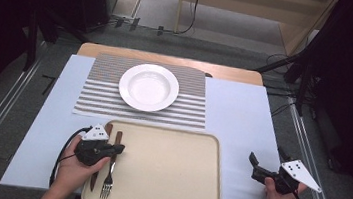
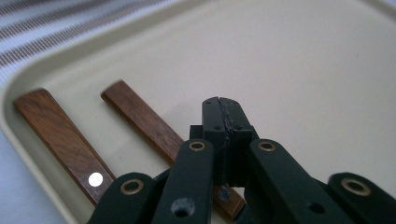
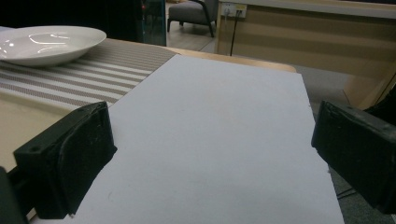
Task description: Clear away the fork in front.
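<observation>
High view: left gripper (image 1: 117, 148) sits low left of the frame, over the left edge of the beige tray (image 1: 170, 179), right above the fork (image 1: 110, 171), whose tines point to the bottom edge. A second wooden-handled utensil (image 1: 97, 171) lies just left of it (type unclear, mostly hidden). Right gripper (image 1: 266, 161) sits low right over the white sheet (image 1: 243, 117), jaws spread. White plate (image 1: 148, 87) on the striped mat (image 1: 96, 90), upper centre.

Left gripper view: jaws pressed together at centre, nothing between them, above the fork handle (image 2: 140, 119); the other handle (image 2: 60, 133) at left.

Right gripper view: jaws wide apart at both lower corners, plate (image 3: 46, 43) upper left.
</observation>
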{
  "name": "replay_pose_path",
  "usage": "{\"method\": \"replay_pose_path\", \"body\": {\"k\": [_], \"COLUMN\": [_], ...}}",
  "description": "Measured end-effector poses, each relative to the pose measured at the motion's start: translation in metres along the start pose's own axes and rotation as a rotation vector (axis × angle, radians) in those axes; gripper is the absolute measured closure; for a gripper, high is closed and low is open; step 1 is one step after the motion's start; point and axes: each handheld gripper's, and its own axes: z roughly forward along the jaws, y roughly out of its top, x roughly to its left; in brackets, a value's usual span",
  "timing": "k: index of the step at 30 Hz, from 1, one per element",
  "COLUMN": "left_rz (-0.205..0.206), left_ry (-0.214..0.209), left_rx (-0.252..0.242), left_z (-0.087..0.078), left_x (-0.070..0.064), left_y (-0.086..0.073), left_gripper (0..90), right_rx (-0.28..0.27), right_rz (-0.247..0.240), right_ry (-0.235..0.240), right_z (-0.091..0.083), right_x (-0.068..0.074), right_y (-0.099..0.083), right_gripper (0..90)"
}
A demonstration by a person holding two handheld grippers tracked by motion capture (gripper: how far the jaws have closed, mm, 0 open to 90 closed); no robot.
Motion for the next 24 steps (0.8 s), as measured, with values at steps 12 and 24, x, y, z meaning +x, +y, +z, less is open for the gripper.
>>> {"method": "replay_pose_path", "body": {"k": [12,24], "left_rz": [-0.053,-0.163], "left_ry": [-0.047,-0.036], "left_rx": [-0.226,-0.322], "left_z": [-0.029,-0.039], "left_x": [0.007,0.026], "left_y": [0.007,0.016], "left_gripper": [48.9,1.9], "right_rx": [-0.01,-0.018], "right_rz": [-0.002,-0.006], "right_ry": [0.008,0.012], "right_z": [-0.002,-0.007], "right_x": [0.0,-0.001], "right_y": [0.002,0.004], "right_gripper": [0.0,0.0]}}
